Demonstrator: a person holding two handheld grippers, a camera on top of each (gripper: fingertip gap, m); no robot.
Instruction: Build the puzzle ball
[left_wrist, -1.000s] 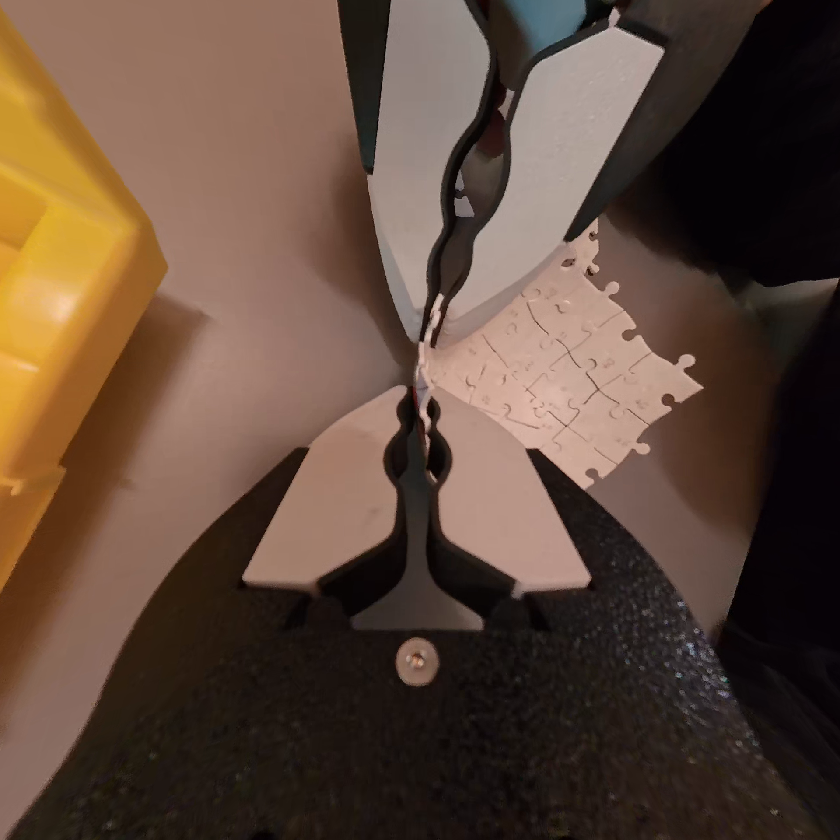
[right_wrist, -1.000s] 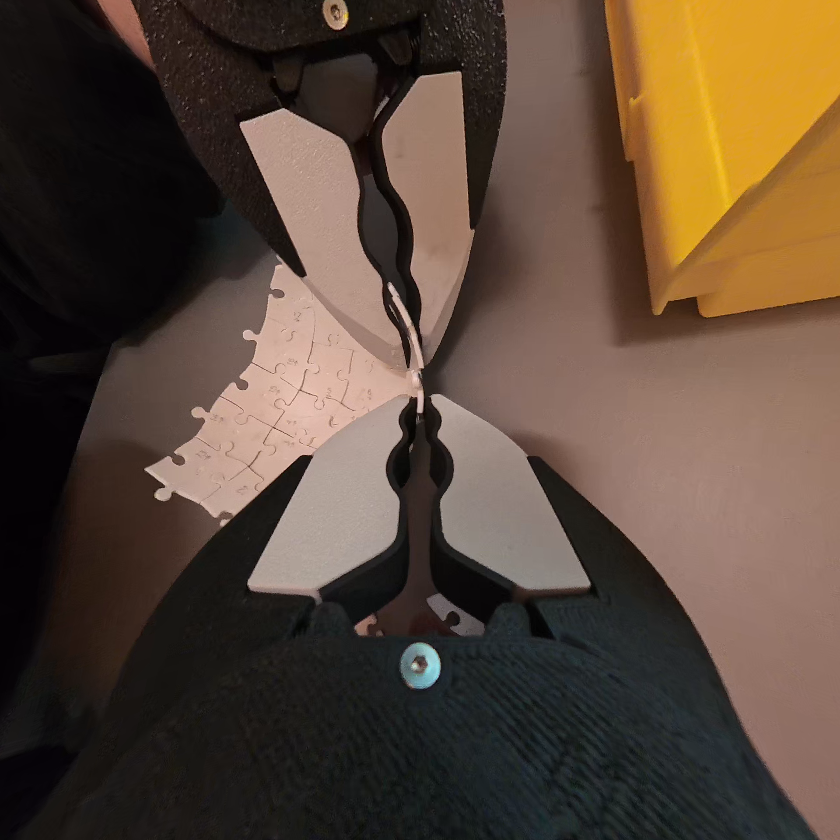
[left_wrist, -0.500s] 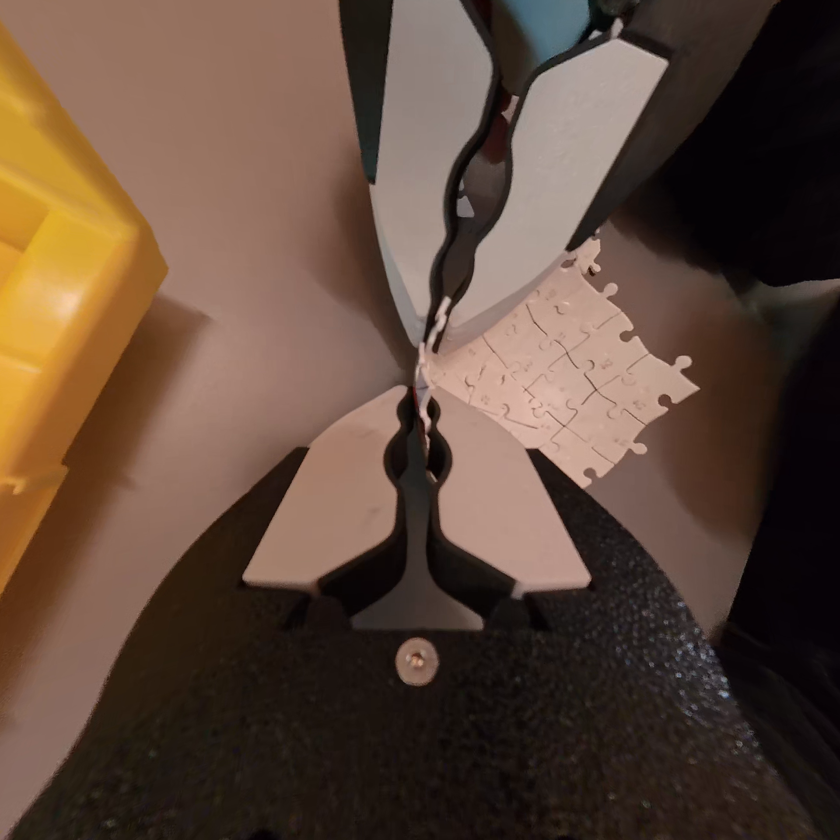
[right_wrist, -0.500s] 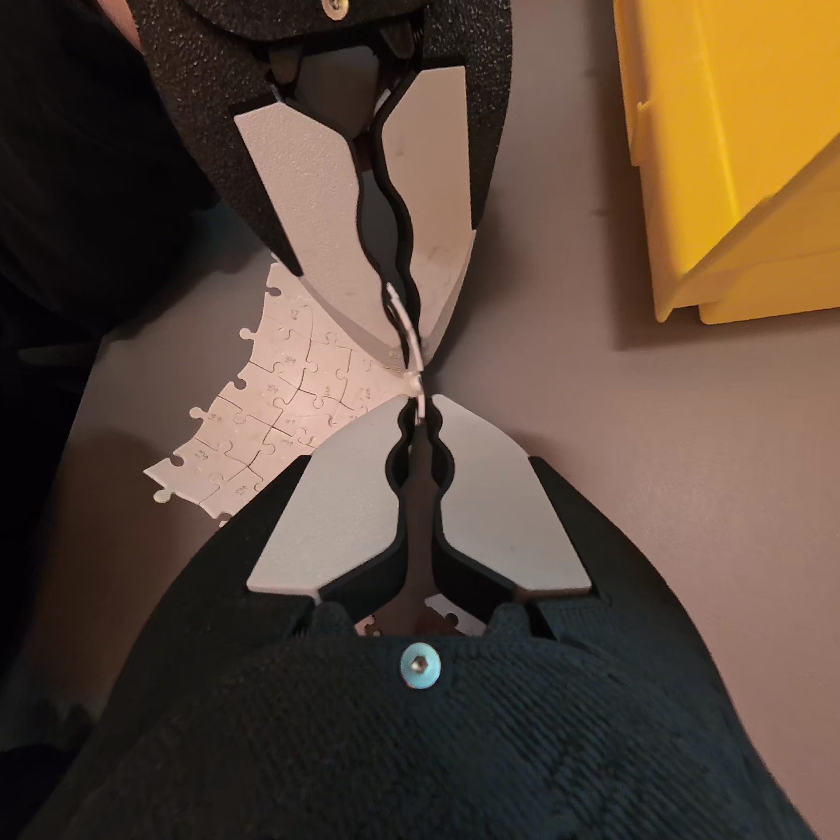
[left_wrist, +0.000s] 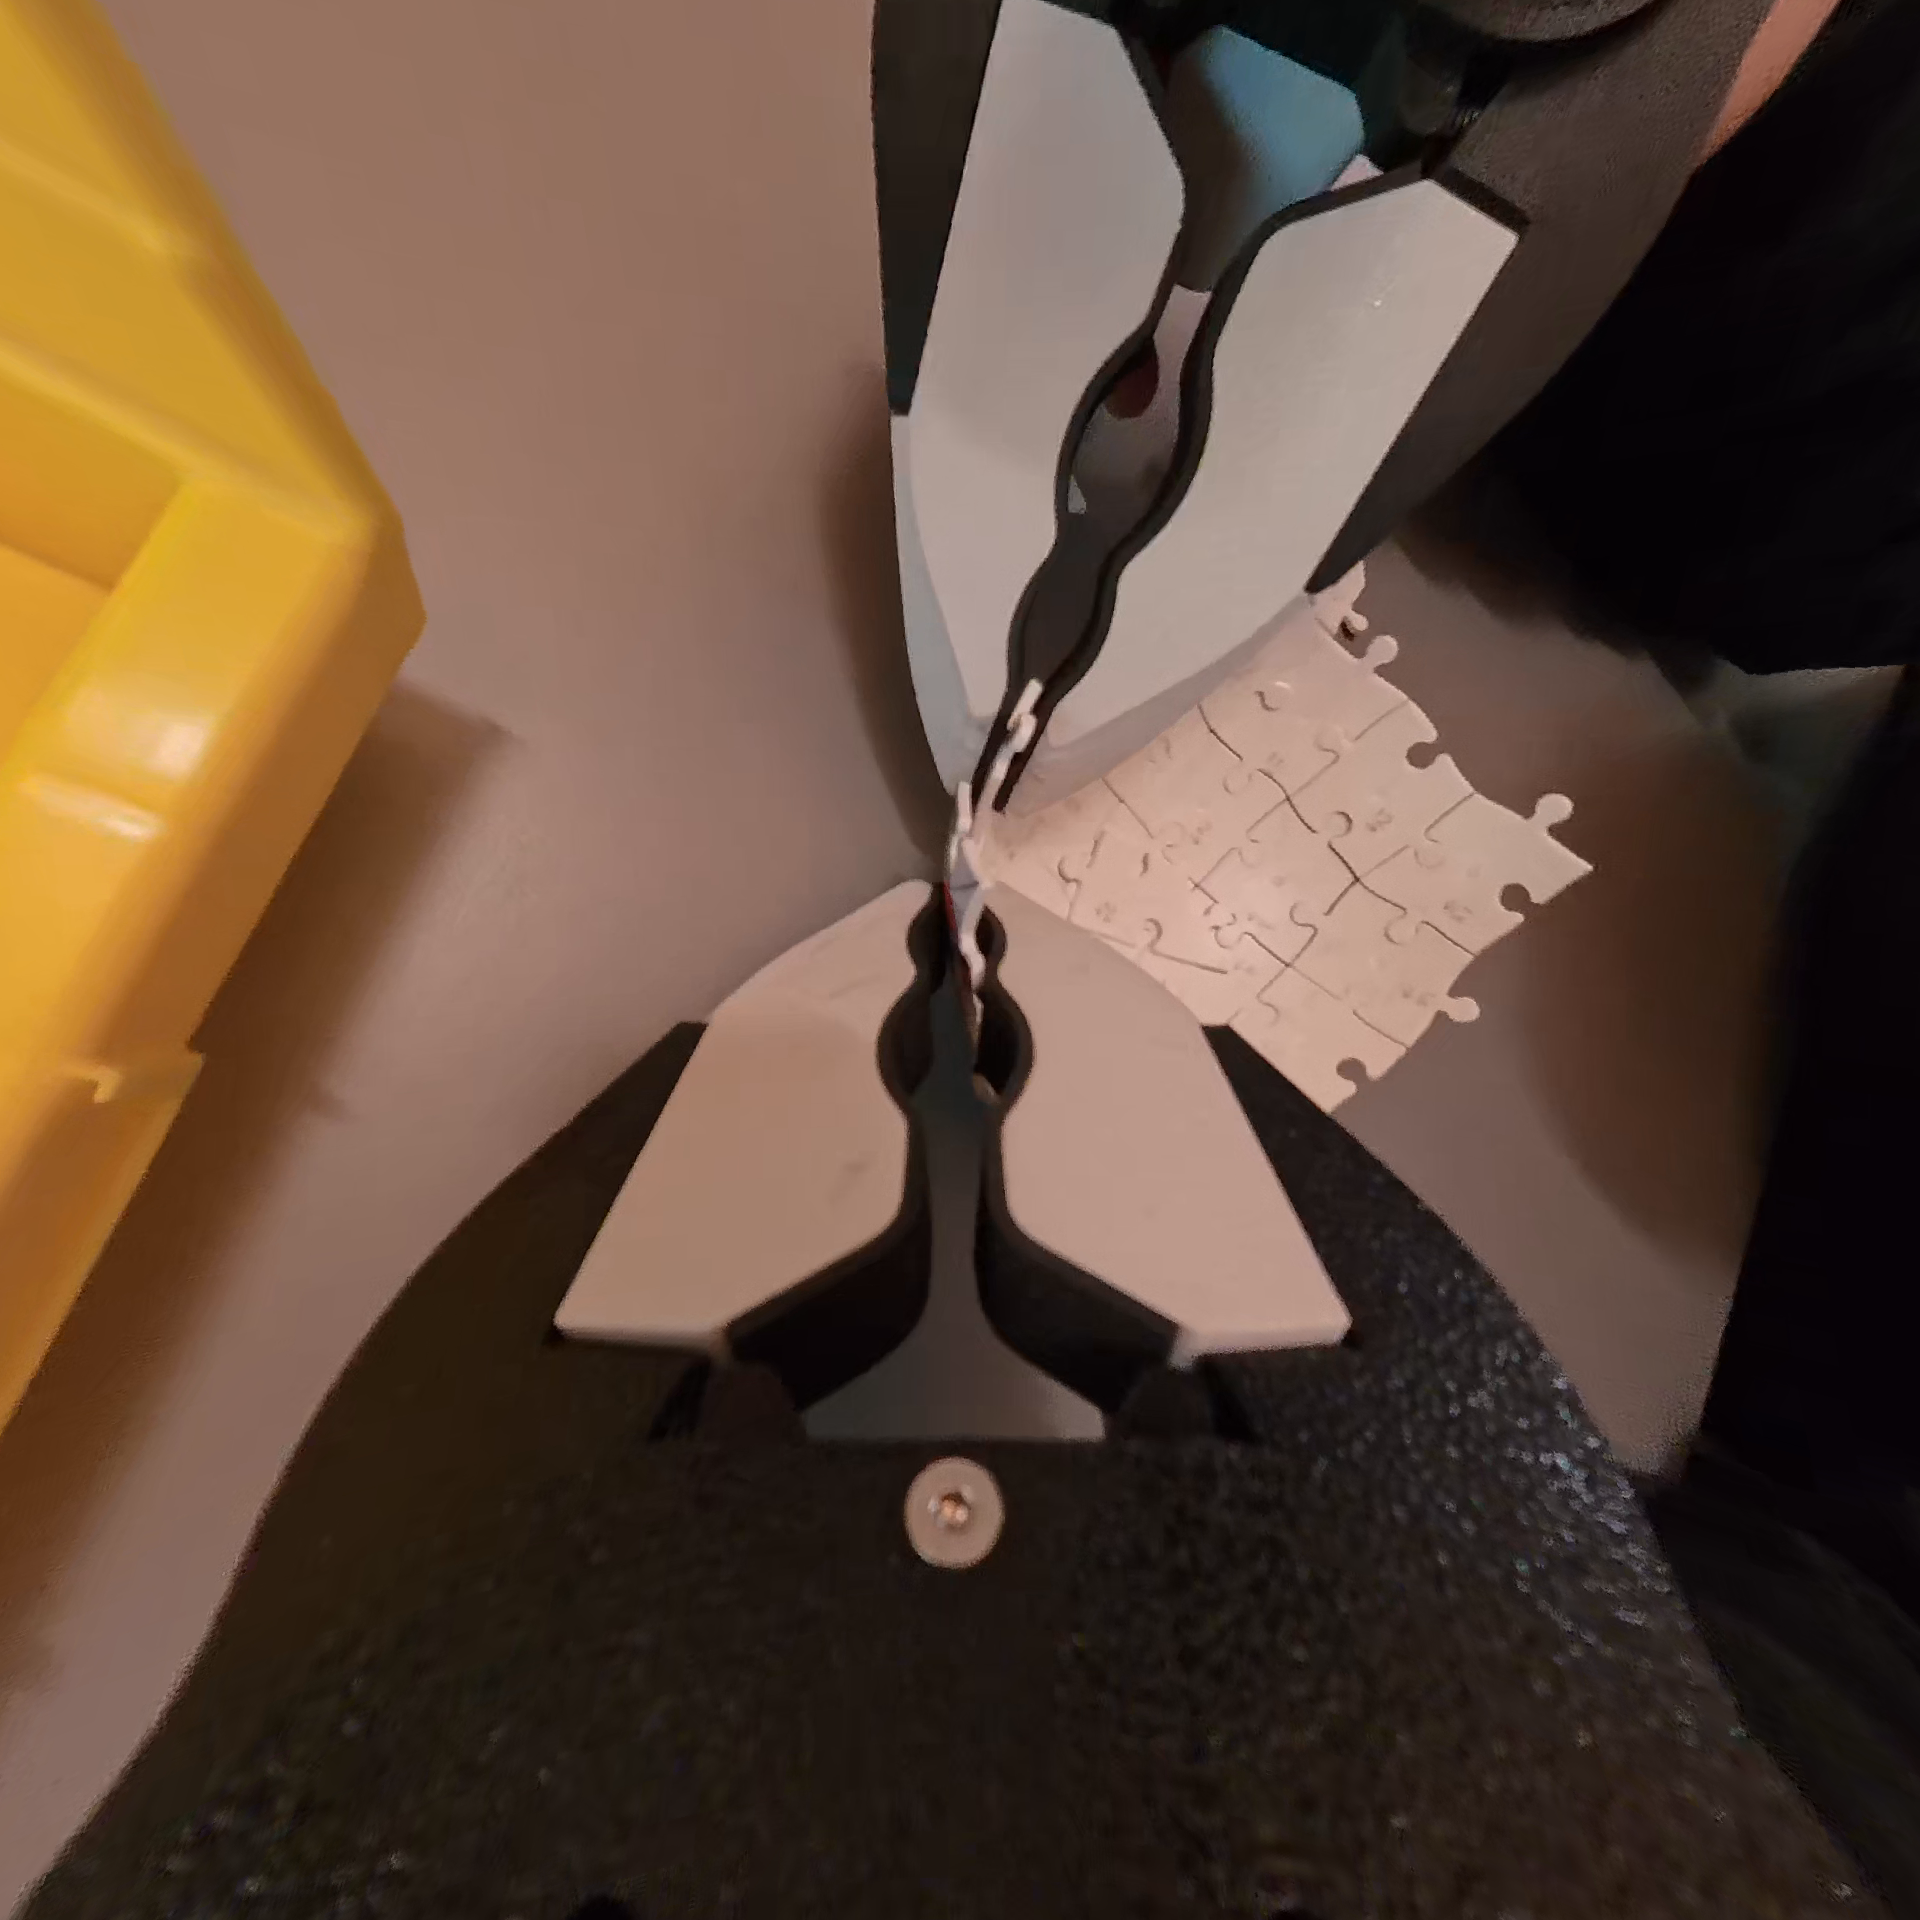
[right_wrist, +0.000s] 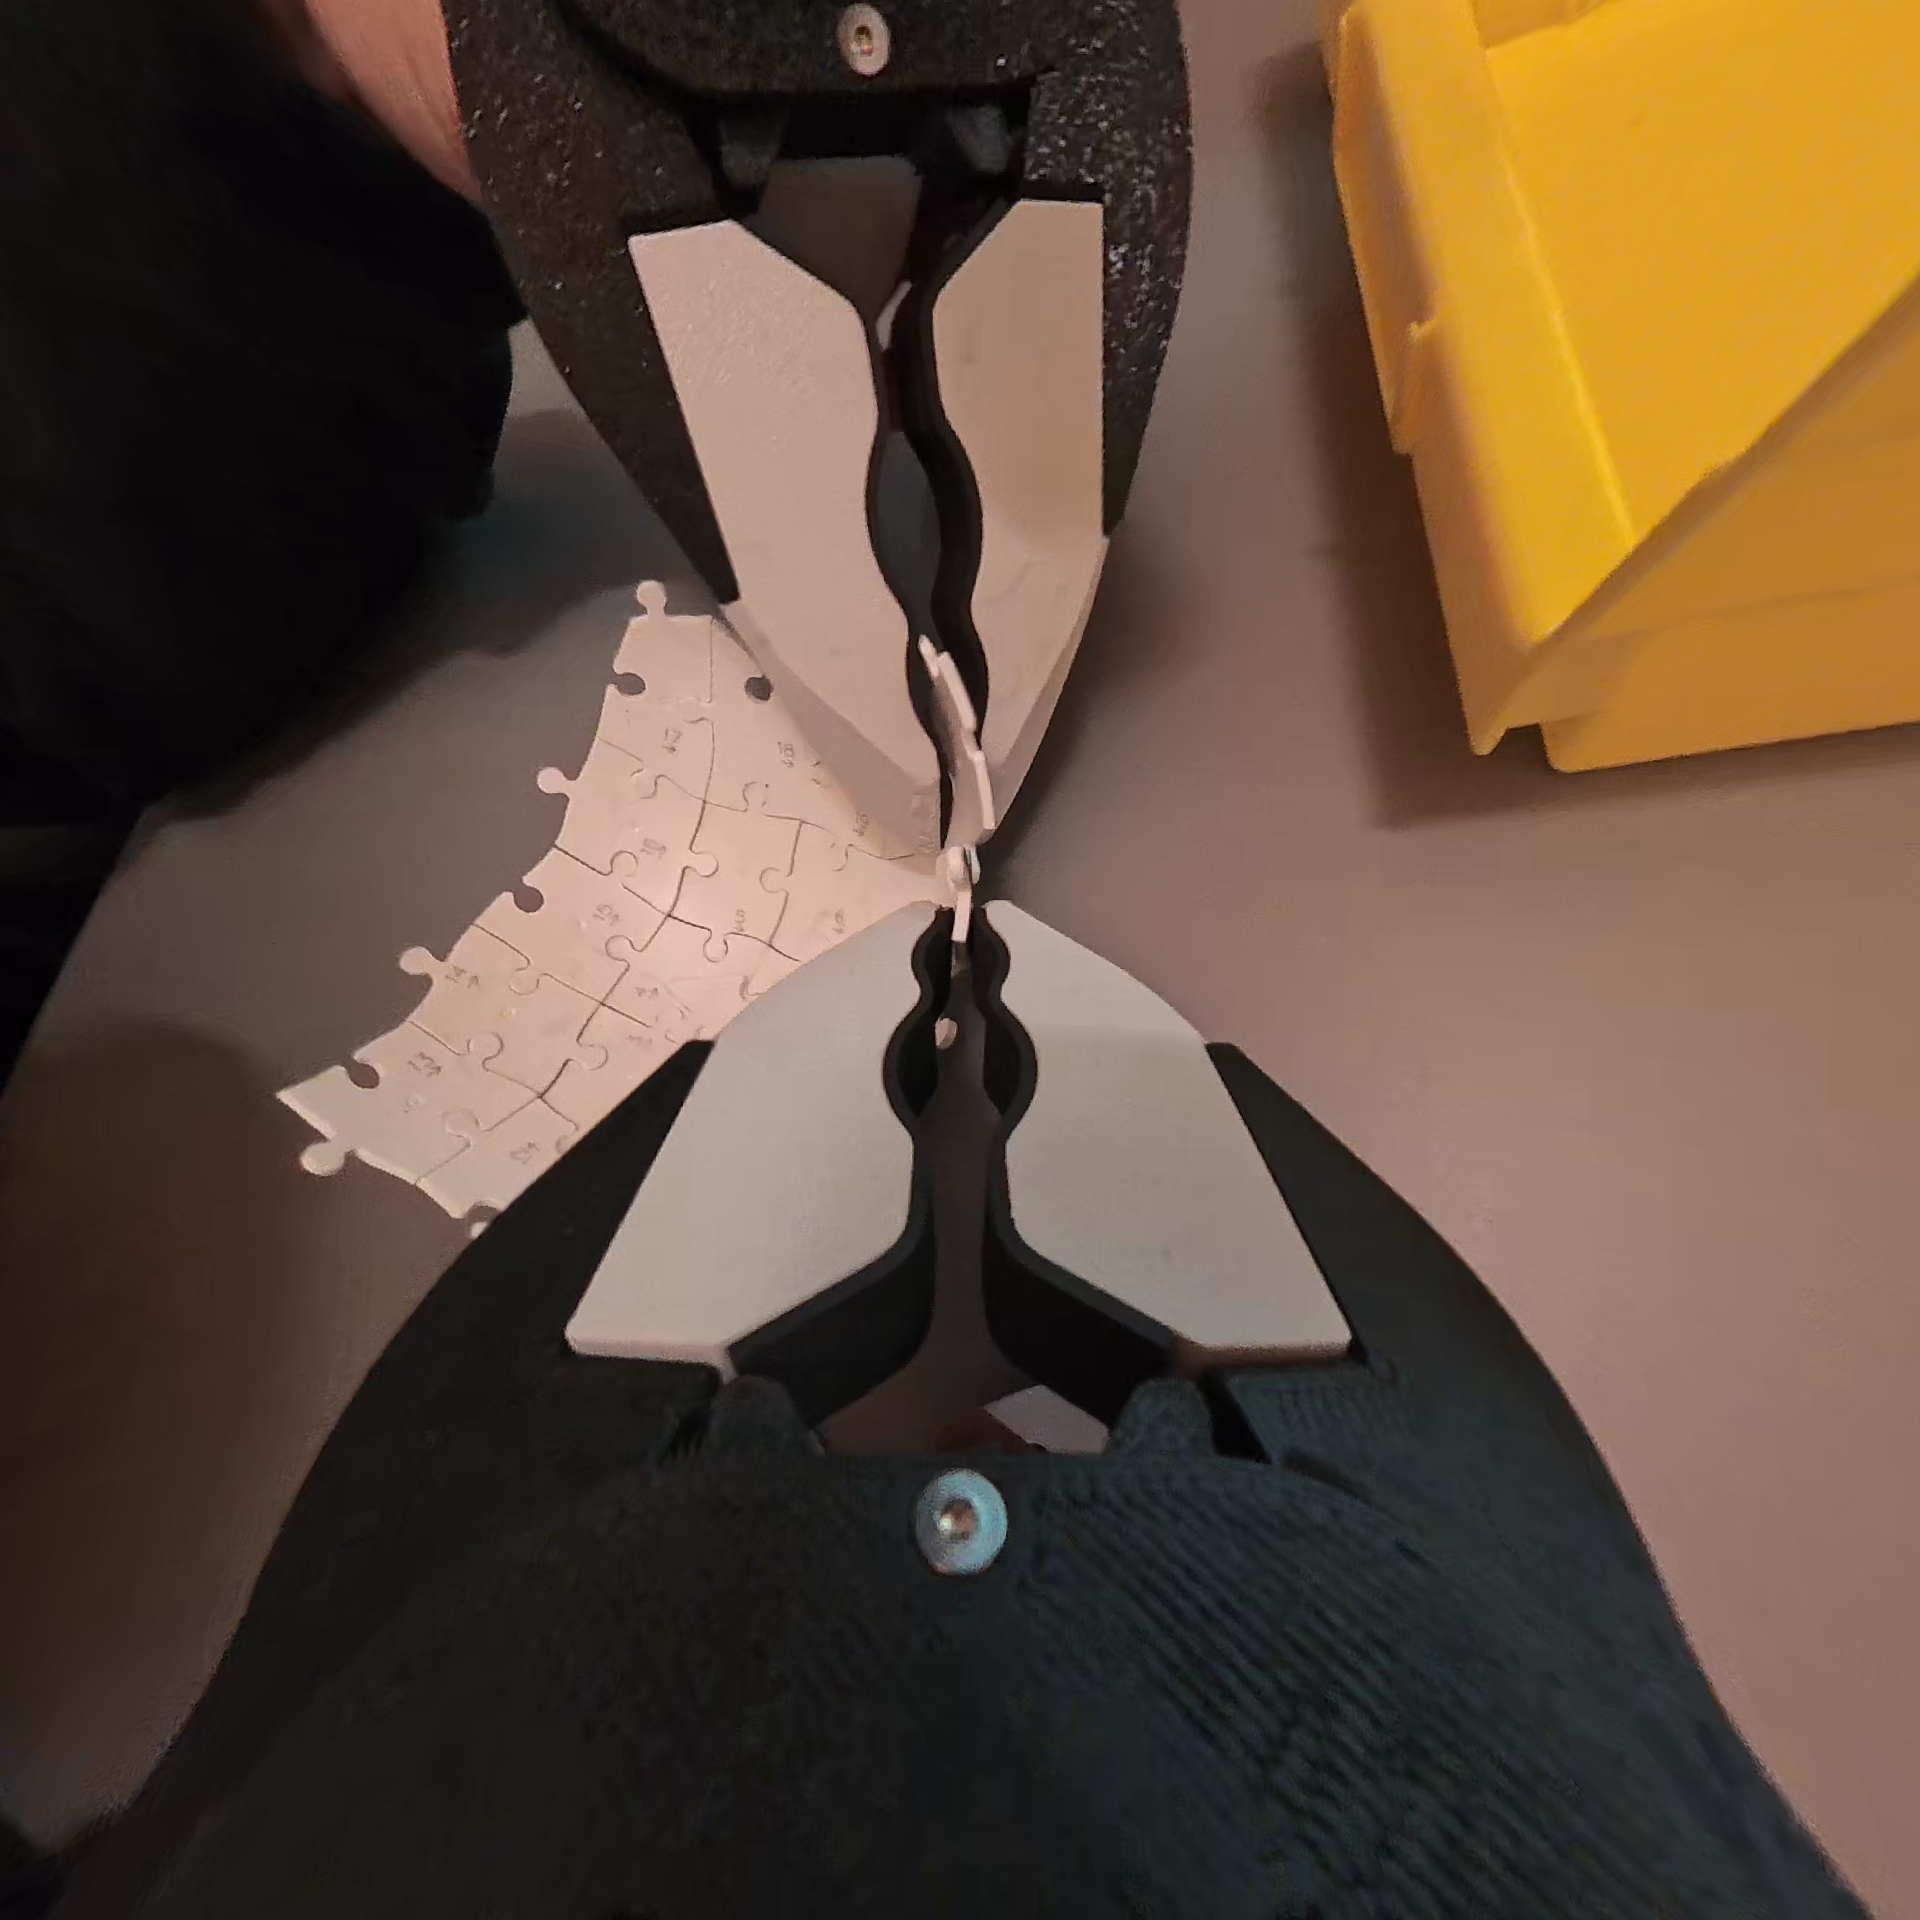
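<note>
At frame centre the left claw (left_wrist: 961, 925) and right claw (right_wrist: 961, 925) meet tip to tip, each clamped on the edge of a white puzzle piece (right_wrist: 961, 748). The joined puzzle sheet (left_wrist: 1299, 883) lies on the table (left_wrist: 623, 520) beneath; a yellow bin (right_wrist: 1662, 364) sits upper right.

A plain grey-brown table (left_wrist: 623, 520) carries everything. In the left wrist view, a yellow plastic bin (left_wrist: 156, 623) stands on it at nine o'clock, and a curved sheet of joined white puzzle pieces (left_wrist: 1320, 883) sits at three o'clock. In the right wrist view the bin (right_wrist: 1621, 395) sits at two o'clock and the sheet (right_wrist: 623, 914) at nine o'clock, well apart.
</note>
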